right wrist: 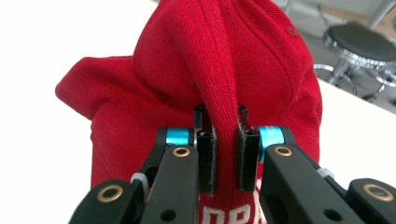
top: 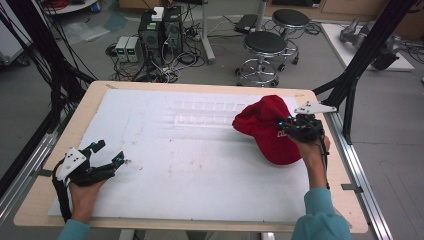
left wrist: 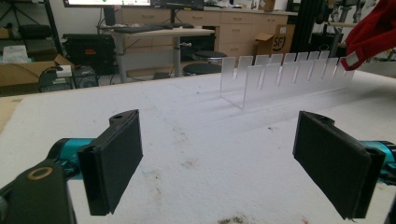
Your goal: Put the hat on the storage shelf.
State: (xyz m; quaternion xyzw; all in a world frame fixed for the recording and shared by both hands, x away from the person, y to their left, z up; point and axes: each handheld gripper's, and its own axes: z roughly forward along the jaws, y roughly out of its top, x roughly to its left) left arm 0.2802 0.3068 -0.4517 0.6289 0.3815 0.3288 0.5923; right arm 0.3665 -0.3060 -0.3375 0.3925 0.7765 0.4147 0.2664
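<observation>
A red cap [top: 269, 129] with white lettering lies at the right of the white table cover [top: 190, 165]. My right gripper [top: 289, 127] is shut on a raised fold of the red cap [right wrist: 224, 84], its jaws pinching the cloth between them. My left gripper [top: 107, 156] rests at the near left of the table, jaws wide open with nothing between them. In the left gripper view its two black pads [left wrist: 116, 161] stand far apart over bare stained cover, and the red cap [left wrist: 373, 32] shows at the upper right.
A clear plastic slotted rack [top: 207, 114] lies on the cover left of the cap, also seen as the rack [left wrist: 280, 74] ahead of the left gripper. Black stools [top: 264, 50] and computer boxes [top: 160, 30] stand on the floor beyond the table.
</observation>
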